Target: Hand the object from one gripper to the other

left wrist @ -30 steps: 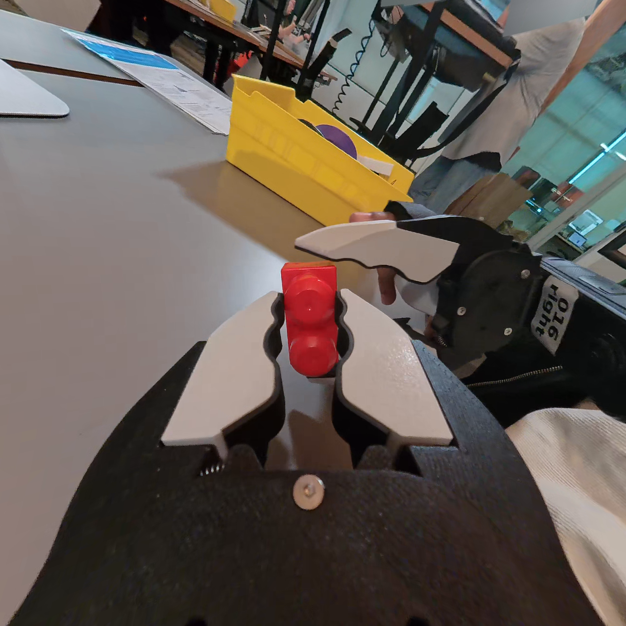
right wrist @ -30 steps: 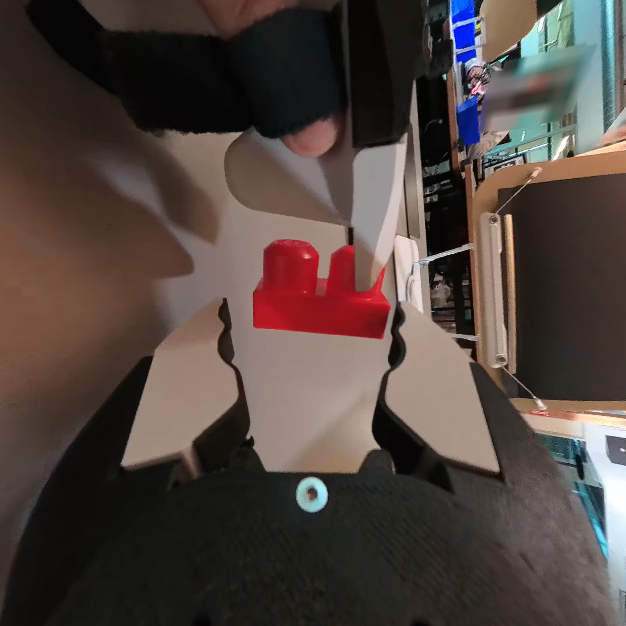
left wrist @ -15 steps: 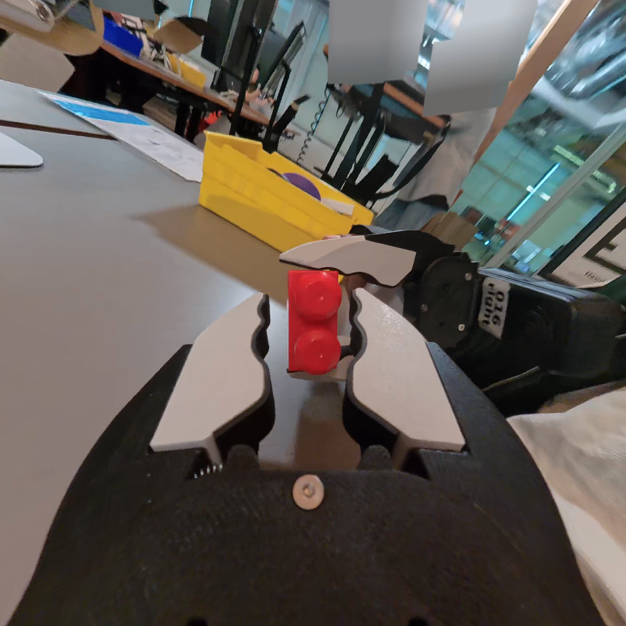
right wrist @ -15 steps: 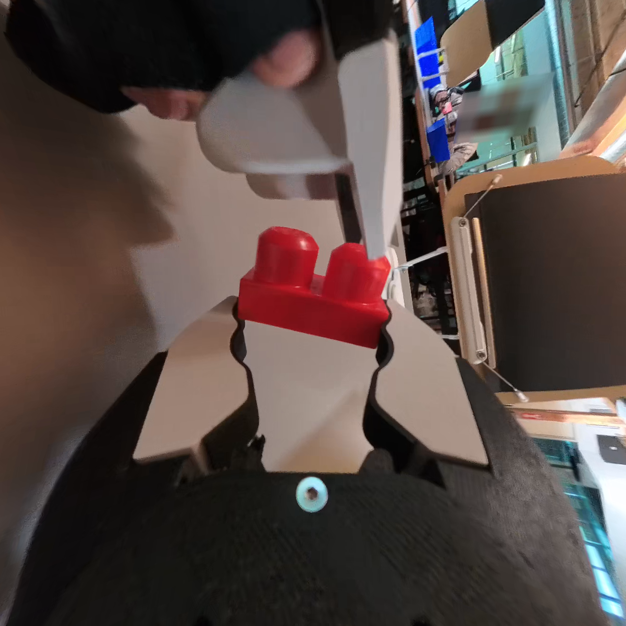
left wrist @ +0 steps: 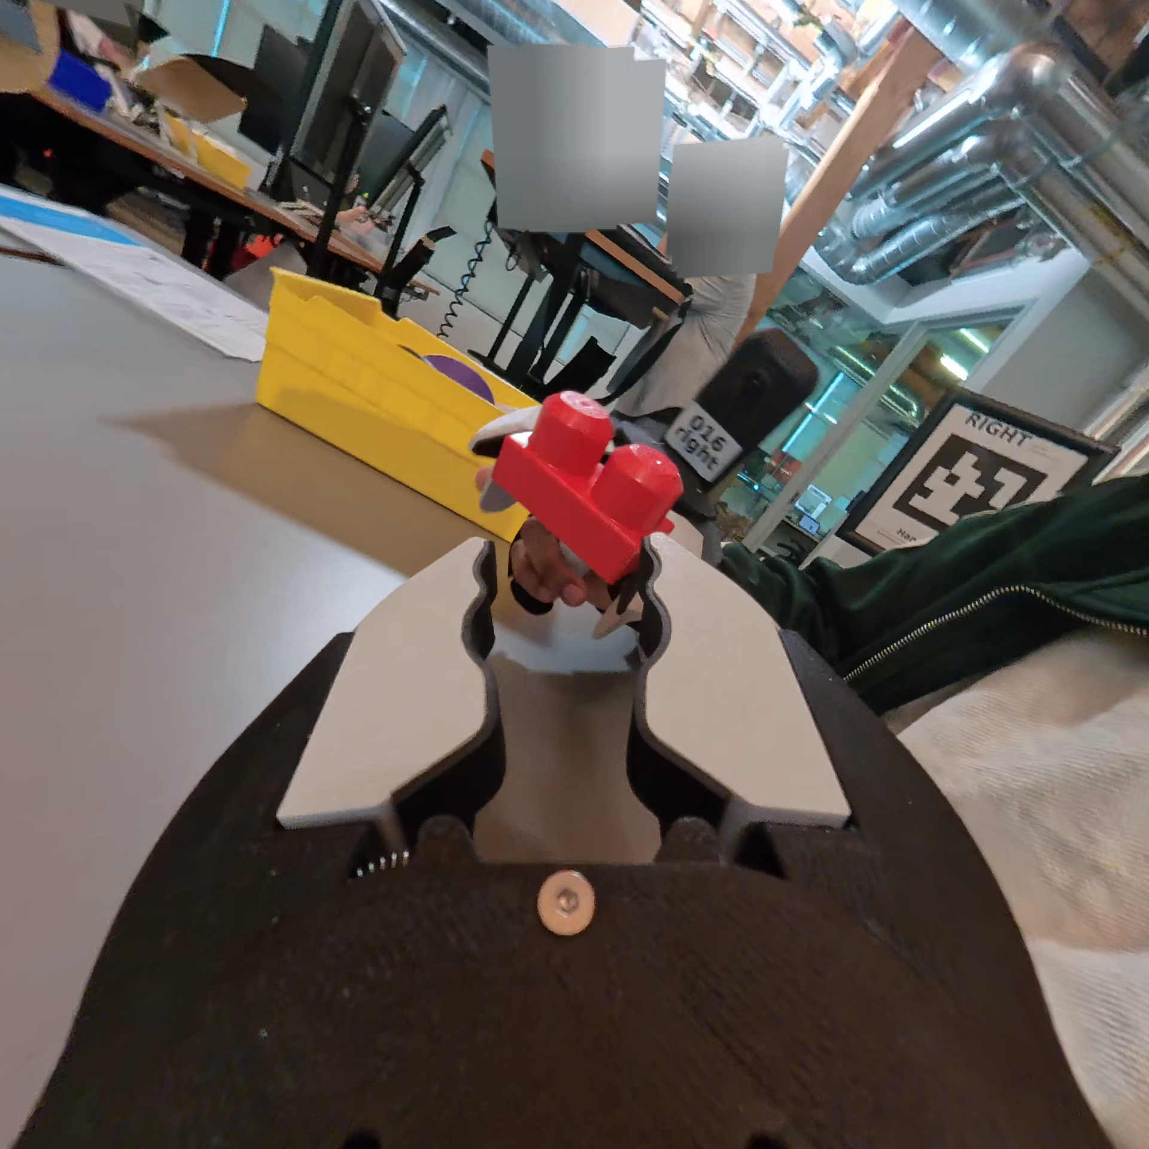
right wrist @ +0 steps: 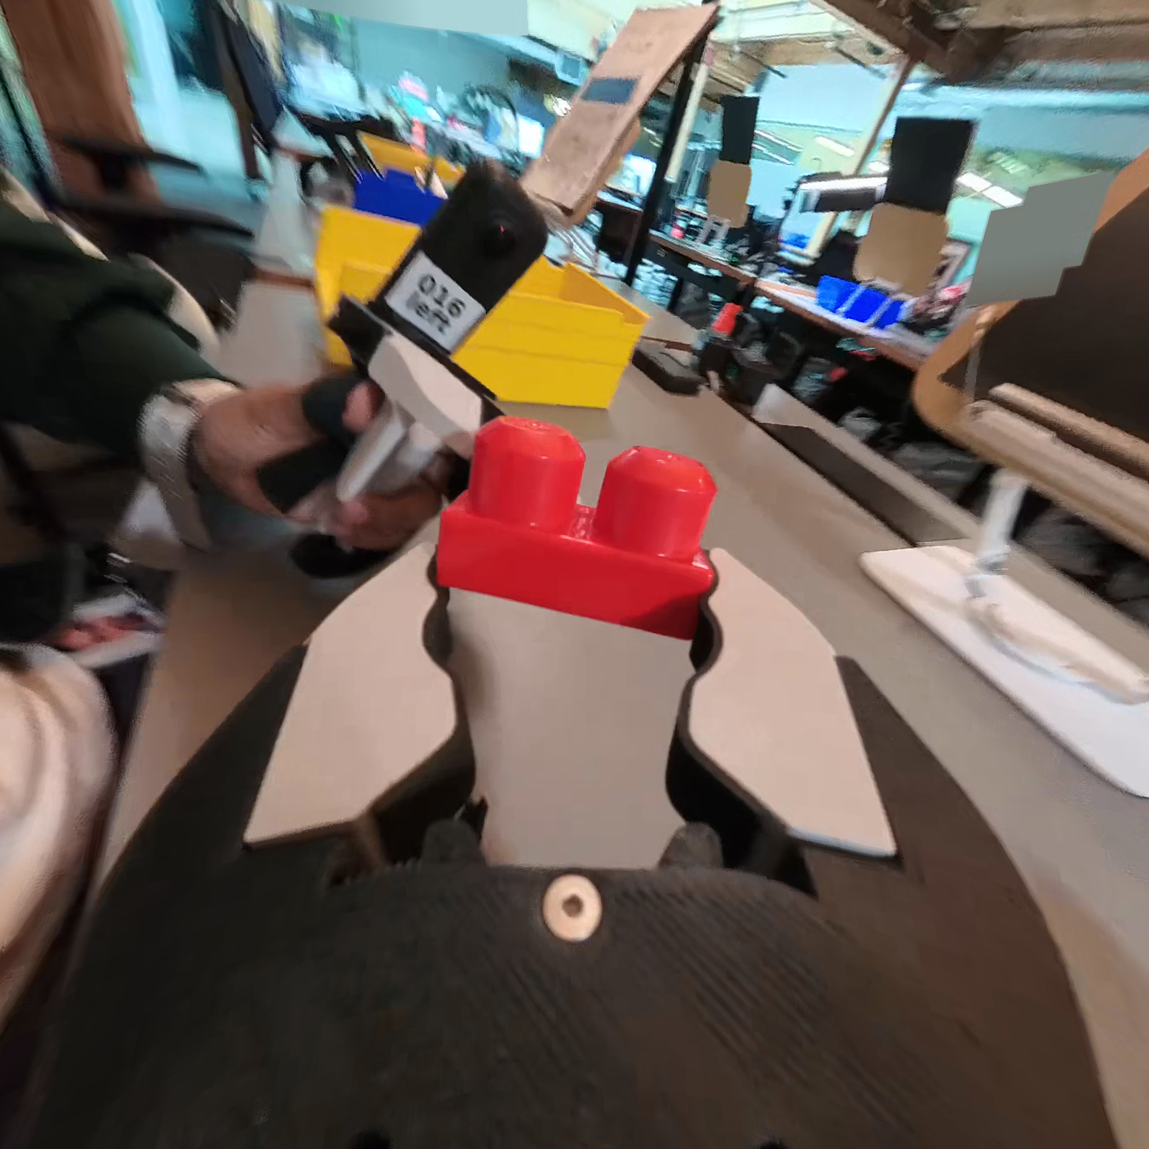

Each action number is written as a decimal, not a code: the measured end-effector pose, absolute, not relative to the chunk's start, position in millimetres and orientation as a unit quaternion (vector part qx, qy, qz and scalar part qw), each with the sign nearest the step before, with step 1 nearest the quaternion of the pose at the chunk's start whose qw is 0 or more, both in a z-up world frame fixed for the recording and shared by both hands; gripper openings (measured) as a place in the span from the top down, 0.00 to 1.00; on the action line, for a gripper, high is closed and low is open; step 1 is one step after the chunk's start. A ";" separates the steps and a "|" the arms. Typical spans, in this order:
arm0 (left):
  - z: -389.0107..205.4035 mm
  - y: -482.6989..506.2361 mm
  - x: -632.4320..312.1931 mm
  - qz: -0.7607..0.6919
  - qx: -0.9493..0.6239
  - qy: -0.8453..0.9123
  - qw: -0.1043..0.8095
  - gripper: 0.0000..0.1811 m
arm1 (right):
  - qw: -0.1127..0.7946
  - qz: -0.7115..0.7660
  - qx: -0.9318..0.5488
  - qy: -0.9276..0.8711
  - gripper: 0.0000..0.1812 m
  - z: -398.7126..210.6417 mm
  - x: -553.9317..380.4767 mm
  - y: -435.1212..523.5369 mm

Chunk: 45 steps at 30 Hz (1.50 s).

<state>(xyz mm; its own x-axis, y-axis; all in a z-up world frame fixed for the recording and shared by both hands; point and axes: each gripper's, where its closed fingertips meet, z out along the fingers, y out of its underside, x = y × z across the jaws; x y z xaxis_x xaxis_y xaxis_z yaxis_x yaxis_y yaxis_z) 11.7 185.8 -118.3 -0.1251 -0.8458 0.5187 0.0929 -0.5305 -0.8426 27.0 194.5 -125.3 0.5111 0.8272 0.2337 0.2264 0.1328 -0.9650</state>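
**Red block now in our right gripper alone**

A second ago our left gripper (left wrist: 566, 581) pinched the red block (right wrist: 575, 544) while the right one approached with its fingers spread. Half a second ago both had fingers around it. Now our right gripper (right wrist: 572, 590) alone clamps the block by its two short ends, studs up, above the grey table (right wrist: 808, 559). Our left gripper has let go and drawn back: its fingers stand spread with nothing between them, and in its own view the block (left wrist: 581, 491) sits tilted just beyond its tips, held by the right gripper's fingers (left wrist: 497, 435), which the block mostly hides.

From the right wrist view, the left gripper (right wrist: 423, 398) shows off to the left in a person's hand (right wrist: 267, 447), apart from the block. Behind it a yellow bin (right wrist: 559, 336) rests on the table; a white stand base (right wrist: 995, 659) lies to the right. A dark green sleeve (left wrist: 995, 578) crosses the right side of the left wrist view.
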 end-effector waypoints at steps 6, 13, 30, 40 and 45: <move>-99.9 171.7 10.4 -0.671 -0.502 0.382 0.391 0.65 | 0.546 0.441 -0.613 -0.362 0.58 -121.8 22.8 184.0; -93.9 159.8 14.0 -0.671 -0.479 0.405 0.396 0.55 | 0.532 0.498 -0.567 -0.385 0.58 -115.6 9.5 165.3; -99.5 142.4 22.7 -0.643 -0.475 0.454 0.393 0.58 | 0.508 0.474 -0.559 -0.452 0.58 -133.2 -11.1 147.2; -100.7 144.6 22.2 -0.629 -0.484 0.462 0.396 0.64 | 0.515 0.461 -0.561 -0.455 0.57 -135.0 -12.7 148.5; -99.7 156.4 17.5 -0.593 -0.495 0.468 0.430 0.64 | 0.530 0.451 -0.591 -0.409 0.42 -133.7 -3.1 166.9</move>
